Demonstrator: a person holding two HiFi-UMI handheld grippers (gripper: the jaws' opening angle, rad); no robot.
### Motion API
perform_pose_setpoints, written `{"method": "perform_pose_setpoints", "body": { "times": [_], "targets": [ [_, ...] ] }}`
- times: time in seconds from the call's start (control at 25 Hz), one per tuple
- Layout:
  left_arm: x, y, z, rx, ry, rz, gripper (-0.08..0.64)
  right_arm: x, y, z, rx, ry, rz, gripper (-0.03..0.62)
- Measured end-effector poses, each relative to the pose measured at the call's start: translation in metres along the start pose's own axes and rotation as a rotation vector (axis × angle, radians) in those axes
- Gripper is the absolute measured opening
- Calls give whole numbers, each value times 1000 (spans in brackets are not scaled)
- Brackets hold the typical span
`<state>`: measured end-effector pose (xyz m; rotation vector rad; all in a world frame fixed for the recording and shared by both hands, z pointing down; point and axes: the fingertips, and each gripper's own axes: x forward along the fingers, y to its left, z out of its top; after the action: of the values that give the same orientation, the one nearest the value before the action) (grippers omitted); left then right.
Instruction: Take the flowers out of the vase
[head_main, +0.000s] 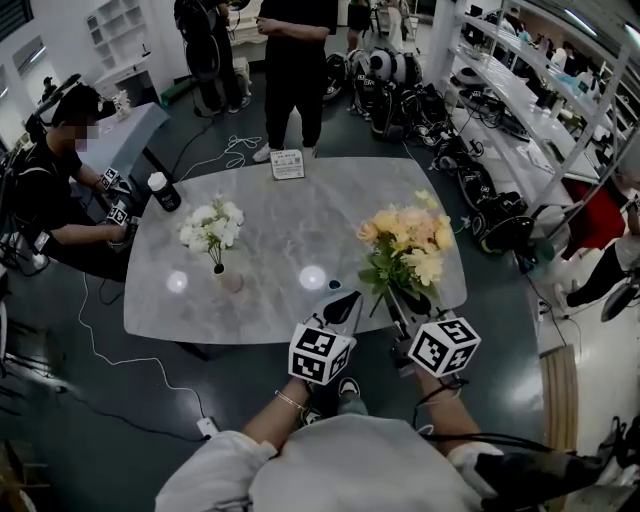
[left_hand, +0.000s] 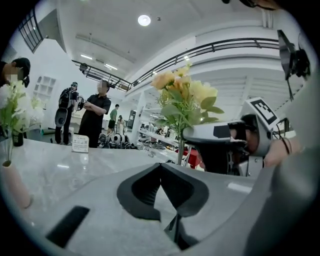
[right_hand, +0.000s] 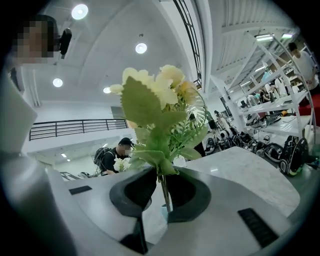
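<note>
1. The right gripper (right_hand: 162, 176) grasps the yellow flowers (head_main: 405, 240) by the stem, above the table's (head_main: 300, 215) near edge, toward its right corner.
2. The left gripper (left_hand: 161, 167) is clenched and empty.
3. White flowers (head_main: 212, 225) stand in a vase (head_main: 231, 283) near the left edge.

I can read no text here: the small white card (head_main: 287, 165), upper middle of the head view, carries print too fine to read
</note>
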<state>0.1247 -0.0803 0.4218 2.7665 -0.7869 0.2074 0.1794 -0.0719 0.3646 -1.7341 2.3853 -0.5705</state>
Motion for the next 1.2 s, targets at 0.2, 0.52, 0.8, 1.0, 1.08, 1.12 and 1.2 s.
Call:
{"method": "perform_pose_setpoints", "body": {
  "times": [0.2, 0.52, 0.8, 1.0, 1.08, 1.12, 1.2],
  "targets": [
    [25, -31, -22, -2, 29, -46, 11, -15, -29, -11, 24, 5, -40, 58],
    [59, -43, -48, -23, 89, -27, 11, -22, -72, -26, 77, 43, -88, 58],
    [96, -42, -71, -68, 130, 11, 11, -9, -117, -50, 138, 107, -98, 57],
    [120, -43, -87, -84, 171, 23, 11, 5, -146, -67, 186, 151, -90, 54],
    [128, -42, -93, -91, 183, 30, 11, 10, -158, -73, 211, 165, -87, 54],
    [130, -41, -97, -97, 191, 35, 11, 13, -163, -76, 225, 173, -87, 54],
    [133, -37, -104, -107, 207, 45, 11, 18, -172, -82, 248, 184, -89, 52]
  ]
}}
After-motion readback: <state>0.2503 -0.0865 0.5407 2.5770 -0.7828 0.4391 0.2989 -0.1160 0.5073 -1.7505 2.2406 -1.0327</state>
